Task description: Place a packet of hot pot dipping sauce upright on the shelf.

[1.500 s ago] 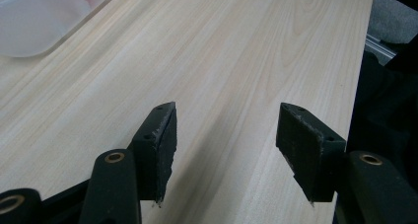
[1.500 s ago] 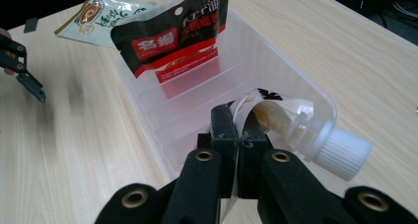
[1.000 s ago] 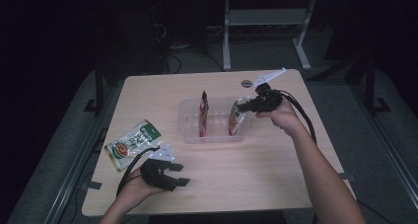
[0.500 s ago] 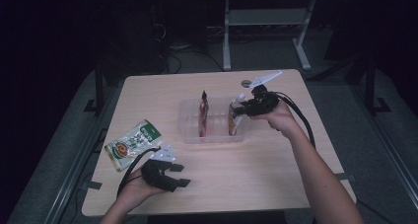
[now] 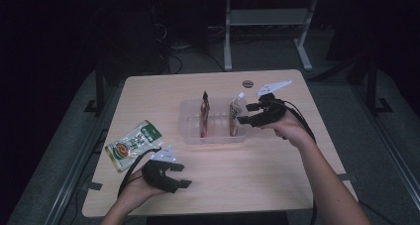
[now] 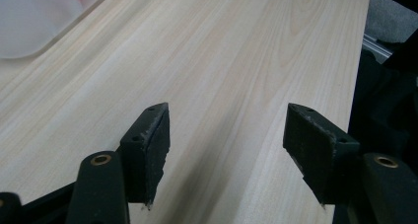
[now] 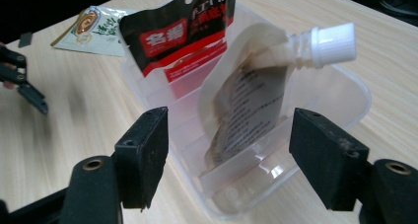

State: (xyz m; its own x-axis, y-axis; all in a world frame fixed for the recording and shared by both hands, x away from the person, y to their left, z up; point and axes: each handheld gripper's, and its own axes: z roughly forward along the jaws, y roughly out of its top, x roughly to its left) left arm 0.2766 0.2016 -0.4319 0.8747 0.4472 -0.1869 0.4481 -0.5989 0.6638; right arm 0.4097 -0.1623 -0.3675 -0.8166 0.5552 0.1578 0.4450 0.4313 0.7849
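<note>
A clear plastic bin (image 5: 190, 121) (image 7: 345, 93) stands mid-table. A red and black pouch (image 5: 204, 111) (image 7: 182, 36) stands upright in it. Beside that leans a tan spouted pouch (image 5: 234, 115) (image 7: 246, 105) with a white cap (image 7: 335, 42). My right gripper (image 5: 246, 114) (image 7: 229, 157) is open just right of the bin, with the spouted pouch in front of its jaws and not gripped. A green and white snack bag (image 5: 132, 144) (image 7: 96, 29) lies flat at the left. My left gripper (image 5: 181, 175) (image 6: 226, 150) is open and empty above bare wood near the front edge.
The wooden table (image 5: 277, 175) has bare room at the front right. A small dark round disc (image 5: 247, 83) sits near the far edge. Beyond the table are a white metal stand (image 5: 262, 22) and dark floor with cables.
My right gripper has drawn back a little from the spouted pouch, which stays in the bin. The left gripper has hardly moved.
</note>
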